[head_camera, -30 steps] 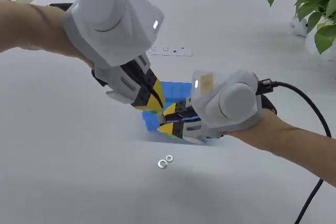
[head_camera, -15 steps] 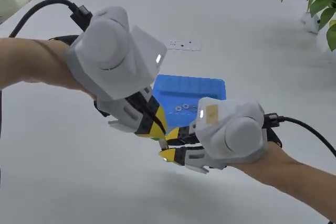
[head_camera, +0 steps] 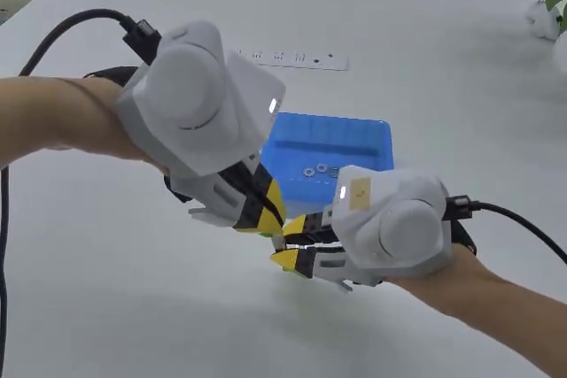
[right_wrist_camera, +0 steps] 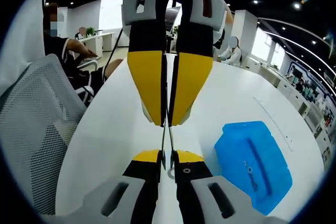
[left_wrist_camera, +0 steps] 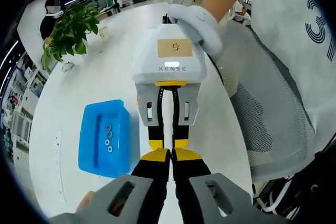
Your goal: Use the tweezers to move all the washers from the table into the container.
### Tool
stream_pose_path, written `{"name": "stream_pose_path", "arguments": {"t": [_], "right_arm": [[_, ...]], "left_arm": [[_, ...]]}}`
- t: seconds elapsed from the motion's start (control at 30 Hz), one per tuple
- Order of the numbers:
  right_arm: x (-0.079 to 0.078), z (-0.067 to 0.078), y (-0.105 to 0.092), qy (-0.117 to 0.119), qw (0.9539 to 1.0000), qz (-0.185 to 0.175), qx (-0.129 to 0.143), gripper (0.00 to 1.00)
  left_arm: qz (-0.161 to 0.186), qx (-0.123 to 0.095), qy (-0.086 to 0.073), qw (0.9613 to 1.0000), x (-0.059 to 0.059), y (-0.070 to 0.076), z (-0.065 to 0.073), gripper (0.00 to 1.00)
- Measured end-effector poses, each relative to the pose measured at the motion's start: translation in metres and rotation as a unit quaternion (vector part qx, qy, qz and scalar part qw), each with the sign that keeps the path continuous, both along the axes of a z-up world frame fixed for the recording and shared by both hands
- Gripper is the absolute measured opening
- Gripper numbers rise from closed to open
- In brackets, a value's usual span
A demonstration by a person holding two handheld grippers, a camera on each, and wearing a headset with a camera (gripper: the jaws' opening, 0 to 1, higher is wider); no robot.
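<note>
Currently both tongs meet tip to tip just in front of the blue container (head_camera: pixel 354 135) on the desk (head_camera: pixel 425 68). Left tongs (head_camera: pixel 272 221) and right tongs (head_camera: pixel 284 245) each look closed down on the tweezers (right_wrist_camera: pixel 167 129), one from either end. The right gripper view has the thin steel blades running from its own jaws up between the opposite yellow pads. A few washers (head_camera: pixel 315 170) already sit in the container, in a short row near its middle. Handling guess: tweezers are thin, springy, slick steel, so they'll twist or slip if pinched on an edge. Hold across the flat sides around mid-length, leave the tips free, squeeze just enough to close them. Washers are small, flat, light and hard, so easy to flick. Take one by the rim or through the hole.
</note>
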State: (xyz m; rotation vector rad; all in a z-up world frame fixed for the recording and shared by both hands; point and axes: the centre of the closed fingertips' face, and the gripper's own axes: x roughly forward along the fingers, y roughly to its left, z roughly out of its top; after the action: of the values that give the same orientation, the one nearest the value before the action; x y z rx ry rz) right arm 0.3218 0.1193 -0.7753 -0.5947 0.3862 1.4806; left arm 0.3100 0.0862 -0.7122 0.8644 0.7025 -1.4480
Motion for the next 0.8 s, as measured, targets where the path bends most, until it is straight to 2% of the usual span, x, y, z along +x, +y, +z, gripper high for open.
{"name": "stream_pose_path", "arguments": {"t": [0.27, 0.67, 0.8], "right_arm": [[0.0017, -0.0047, -0.0011, 0.013, 0.9999, -0.004, 0.002, 0.11], [0.0044, -0.0065, -0.0011, 0.011, 0.9999, -0.006, 0.004, 0.11], [0.0044, -0.0083, -0.0014, 0.013, 0.9999, -0.005, 0.003, 0.11]], "left_arm": [[0.006, -0.002, 0.008, 0.9999, 0.0032, -0.0003, -0.0045, 0.06], [0.006, -0.002, 0.003, 1.0, 0.006, -0.0001, -0.0066, 0.06], [0.01, -0.001, 0.008, 0.9999, 0.0075, 0.0003, -0.0089, 0.06]]}}
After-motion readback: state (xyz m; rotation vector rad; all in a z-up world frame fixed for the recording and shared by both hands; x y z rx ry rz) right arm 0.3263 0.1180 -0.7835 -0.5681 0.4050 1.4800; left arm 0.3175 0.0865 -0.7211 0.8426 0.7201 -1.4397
